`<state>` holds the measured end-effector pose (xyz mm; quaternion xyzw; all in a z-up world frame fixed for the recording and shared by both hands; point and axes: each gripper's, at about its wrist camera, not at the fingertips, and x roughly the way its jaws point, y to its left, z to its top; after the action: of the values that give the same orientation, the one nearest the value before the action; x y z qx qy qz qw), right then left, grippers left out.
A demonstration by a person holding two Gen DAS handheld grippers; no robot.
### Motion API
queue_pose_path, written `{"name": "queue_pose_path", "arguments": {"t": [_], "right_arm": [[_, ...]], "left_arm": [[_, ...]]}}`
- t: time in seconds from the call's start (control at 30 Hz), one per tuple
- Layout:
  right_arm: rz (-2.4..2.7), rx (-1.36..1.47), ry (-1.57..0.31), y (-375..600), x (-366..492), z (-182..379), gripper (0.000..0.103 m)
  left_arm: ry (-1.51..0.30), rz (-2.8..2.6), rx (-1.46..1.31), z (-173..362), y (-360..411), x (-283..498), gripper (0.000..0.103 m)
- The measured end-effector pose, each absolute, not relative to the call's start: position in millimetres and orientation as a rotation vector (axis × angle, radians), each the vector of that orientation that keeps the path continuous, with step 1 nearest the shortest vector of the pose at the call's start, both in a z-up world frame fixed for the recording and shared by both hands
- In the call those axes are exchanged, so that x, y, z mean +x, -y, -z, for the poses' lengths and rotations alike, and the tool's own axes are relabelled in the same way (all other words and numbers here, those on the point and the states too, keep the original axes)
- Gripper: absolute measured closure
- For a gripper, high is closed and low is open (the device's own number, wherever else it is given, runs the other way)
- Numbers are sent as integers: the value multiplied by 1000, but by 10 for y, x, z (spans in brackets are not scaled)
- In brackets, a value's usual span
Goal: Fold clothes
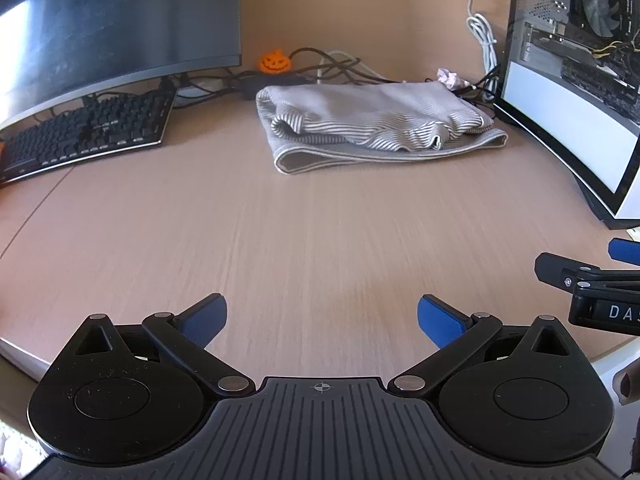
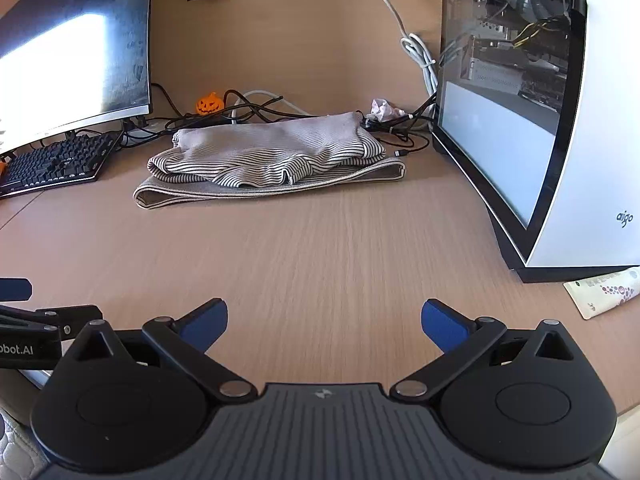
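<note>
Here, everything is placed relative to the striped garment.

Striped garment [image 1: 372, 124]: a grey-and-white striped piece, folded over into a flat, slightly rumpled bundle with a banded hem along its near edge; it lies on the wooden desk [image 1: 304, 240] toward the far side, well apart from both grippers.

Left gripper [image 1: 322, 320]: low over the desk's near edge, on the near side of the garment; its 2 blue-padded fingers [image 1: 208, 318] are spread wide with only bare desk between them, gripping nothing.

Right gripper [image 2: 324, 322]: also near the front edge, well short of the garment; its 2 blue pads [image 2: 444, 326] stand wide apart and hold nothing. In the left wrist view it shows at the right border [image 1: 592, 280].

Keyboard [image 1: 88, 128]: black, to the left of the garment, angled on the desk.

Monitor [image 1: 120, 20]: curved, behind the keyboard, up and to the left of the garment.

Pumpkin figure [image 1: 275, 61]: small, orange, just behind the garment's left end, among dark cables [image 1: 336, 68].

Computer case [image 2: 540, 120]: white with a glass side, to the right of the garment, close to its right end.

White cable [image 2: 416, 48]: hangs down the back wall behind the garment's right end.

Crumpled paper [image 2: 384, 109]: just behind the garment's right corner.

Printed packet [image 2: 604, 292]: flat on the desk, to the right of the garment and nearer the front edge, in front of the case.
</note>
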<state>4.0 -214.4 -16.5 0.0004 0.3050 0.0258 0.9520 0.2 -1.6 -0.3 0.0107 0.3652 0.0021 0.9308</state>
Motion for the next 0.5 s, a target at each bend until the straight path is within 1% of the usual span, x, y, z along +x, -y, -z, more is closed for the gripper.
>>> {"name": "queue_pose_path", "arguments": {"t": [0.13, 0.23, 0.5], "right_arm": [[-58, 0, -622, 2127, 44, 165, 0], [-61, -1, -623, 2115, 46, 166, 0], [-68, -2, -623, 2093, 44, 165, 0]], "left_arm": [[-772, 1, 0, 11, 16, 58, 0], [-739, 3, -16, 18, -45, -3, 0], [-748, -14, -2, -12, -42, -36, 0]]}}
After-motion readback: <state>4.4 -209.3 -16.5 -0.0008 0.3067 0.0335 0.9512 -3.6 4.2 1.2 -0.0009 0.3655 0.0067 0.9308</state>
